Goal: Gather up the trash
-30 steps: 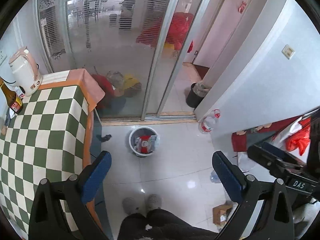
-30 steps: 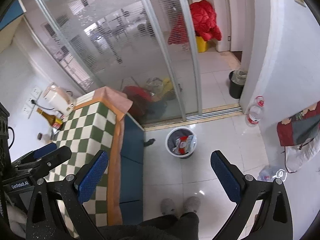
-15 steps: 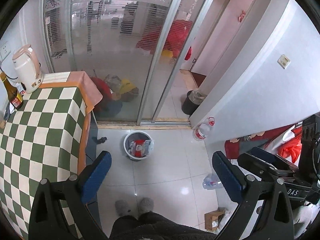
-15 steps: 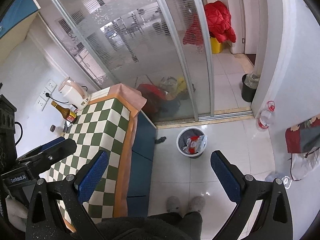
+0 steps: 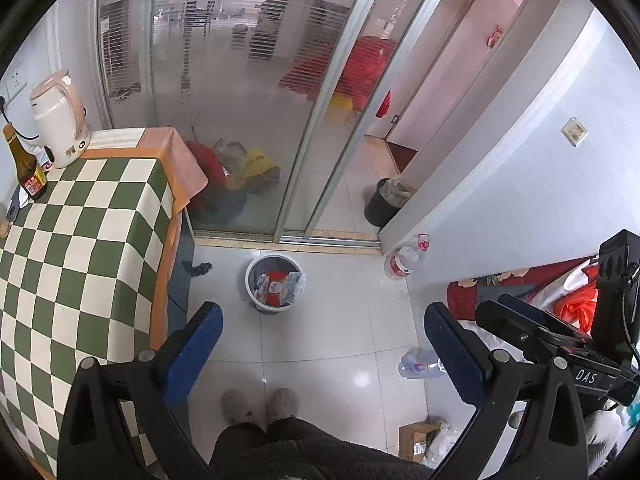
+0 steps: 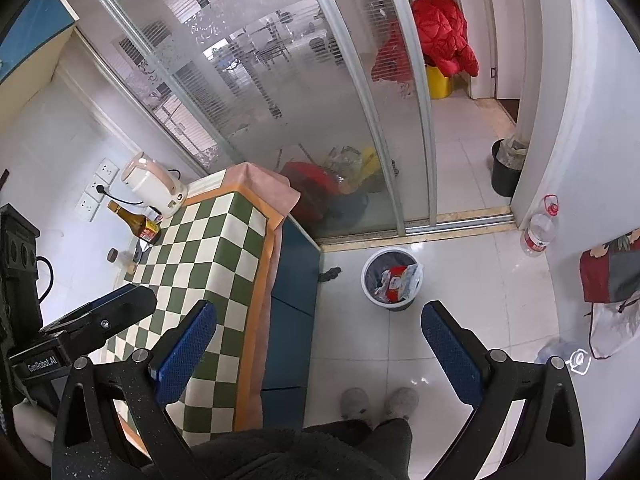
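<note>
While both tools are held high over the tiled floor, the left gripper and the right gripper each have their blue-padded jaws spread wide with nothing between them. Trash-filled, the small white wastebasket stands on the floor at mid-frame, just right of the checkered tablecloth. A crushed plastic bottle lies on the tiles at lower right, well apart from the basket, beside a small cardboard box.

A lived-in home, seen from above.
Kettle on checked tablecloth beside sliding glass door; slippers on tiles.
</note>
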